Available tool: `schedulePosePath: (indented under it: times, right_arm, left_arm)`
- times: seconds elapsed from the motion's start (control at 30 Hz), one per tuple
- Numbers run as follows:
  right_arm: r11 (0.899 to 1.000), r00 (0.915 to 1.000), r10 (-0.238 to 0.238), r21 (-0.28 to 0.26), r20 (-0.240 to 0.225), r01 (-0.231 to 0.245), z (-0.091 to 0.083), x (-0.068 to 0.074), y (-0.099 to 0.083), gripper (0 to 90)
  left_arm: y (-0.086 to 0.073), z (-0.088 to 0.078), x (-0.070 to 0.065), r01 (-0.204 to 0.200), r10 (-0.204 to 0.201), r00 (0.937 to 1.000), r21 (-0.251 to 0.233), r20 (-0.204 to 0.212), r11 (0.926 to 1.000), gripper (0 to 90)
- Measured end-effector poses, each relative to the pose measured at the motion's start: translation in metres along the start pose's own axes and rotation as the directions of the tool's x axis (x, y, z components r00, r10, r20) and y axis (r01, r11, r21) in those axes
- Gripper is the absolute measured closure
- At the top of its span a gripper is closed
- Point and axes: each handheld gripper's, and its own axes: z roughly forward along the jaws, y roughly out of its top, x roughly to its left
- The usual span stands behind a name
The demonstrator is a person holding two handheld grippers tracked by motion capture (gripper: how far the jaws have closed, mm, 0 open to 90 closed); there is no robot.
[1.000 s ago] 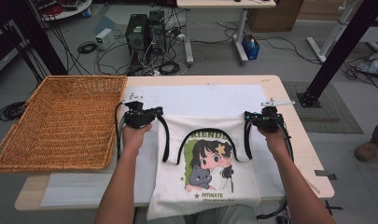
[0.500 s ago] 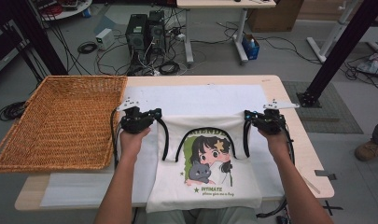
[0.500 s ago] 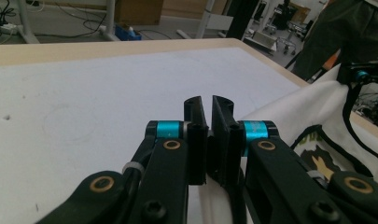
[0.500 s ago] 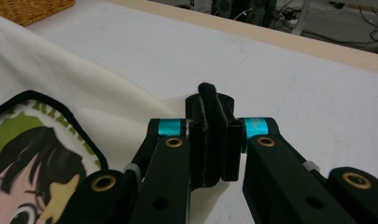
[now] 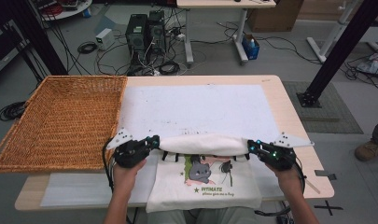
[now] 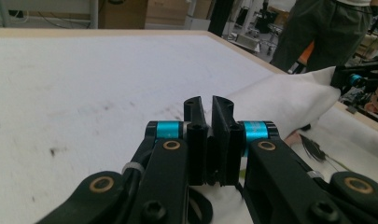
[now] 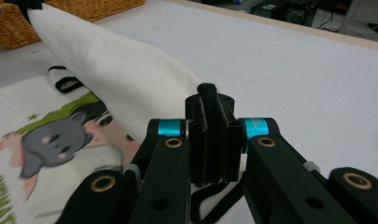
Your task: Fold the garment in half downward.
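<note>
Both grippers have pulled toward the person – the left gripper and right gripper each clamped on a top corner of the white printed cloth tote bag, its upper part now folded over the cartoon print on the white table mat.

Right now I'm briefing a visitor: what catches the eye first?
The white tote bag with a cartoon print lies at the table's near edge, its top folded over toward the person. The left gripper and right gripper pinch that fold's corners. A wicker basket sits left.
</note>
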Motion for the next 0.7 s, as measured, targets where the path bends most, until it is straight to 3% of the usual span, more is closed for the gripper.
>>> schedulePosePath:
  times: [0.13,0.23,0.27,0.3,0.33,0.4,0.43,0.47,0.57,0.6,0.63,0.7]
  right_arm:
    - [0.999,0.9999,-0.007,0.036,-0.009,0.007,-0.006,0.007,-0.016,85.0]
    - [0.999,0.9992,0.023,0.038,-0.033,-0.021,-0.016,0.010,-0.026,76.2]
    - [0.999,0.9987,0.037,0.024,-0.035,-0.036,-0.021,0.010,-0.027,67.2]
    - [0.995,0.9948,0.100,-0.021,-0.017,-0.101,-0.030,0.007,-0.024,53.1]
    - [0.995,0.9948,0.100,-0.021,-0.017,-0.101,-0.030,0.007,-0.024,53.1]
    - [0.986,0.9876,0.153,-0.066,0.033,-0.151,-0.036,0.002,-0.018,46.3]
    - [0.986,0.9852,0.160,-0.062,0.062,-0.156,-0.036,-0.001,-0.014,44.6]
    - [0.983,0.9759,0.183,-0.021,0.119,-0.182,-0.028,-0.006,-0.005,41.6]
    - [0.980,0.9718,0.190,0.027,0.140,-0.195,-0.013,-0.010,-0.001,40.9]
    - [0.975,0.9681,0.194,0.081,0.158,-0.208,0.006,-0.013,0.001,40.6]
    - [0.975,0.9681,0.194,0.081,0.158,-0.208,0.006,-0.013,0.001,40.6]
    - [0.962,0.9631,0.204,0.144,0.176,-0.230,0.025,-0.016,0.001,40.4]
  left_arm:
    - [-0.019,-0.010,-0.007,0.022,-0.022,0.9997,0.013,0.008,0.9997,84.0]
    - [-0.026,-0.016,-0.011,0.037,-0.038,0.9986,0.027,0.038,0.9990,82.1]
    - [-0.026,-0.017,-0.012,0.033,-0.033,0.9990,0.023,0.029,0.9992,74.3]
    - [-0.024,-0.017,-0.013,0.056,-0.056,0.9984,0.015,-0.001,0.9983,46.1]
    - [-0.020,-0.017,-0.012,0.072,-0.071,0.9972,0.009,-0.022,0.9974,46.1]
    - [-0.011,-0.017,-0.009,0.073,-0.074,0.9957,-0.017,-0.056,0.9972,38.8]
    - [-0.007,-0.015,-0.006,0.077,-0.077,0.9948,-0.013,-0.066,0.9970,38.4]
    - [-0.003,-0.010,-0.003,0.081,-0.081,0.9938,0.001,-0.076,0.9967,37.3]
    - [0.003,0.008,0.008,0.079,-0.068,0.9894,0.090,-0.129,0.9928,36.5]
    - [0.003,0.022,0.015,0.105,-0.083,0.9864,0.155,-0.142,0.9824,36.4]
    - [0.003,0.022,0.015,0.105,-0.083,0.9864,0.155,-0.142,0.9824,36.3]
    - [-0.001,0.034,0.021,0.120,-0.086,0.9844,0.227,-0.153,0.9664,36.3]
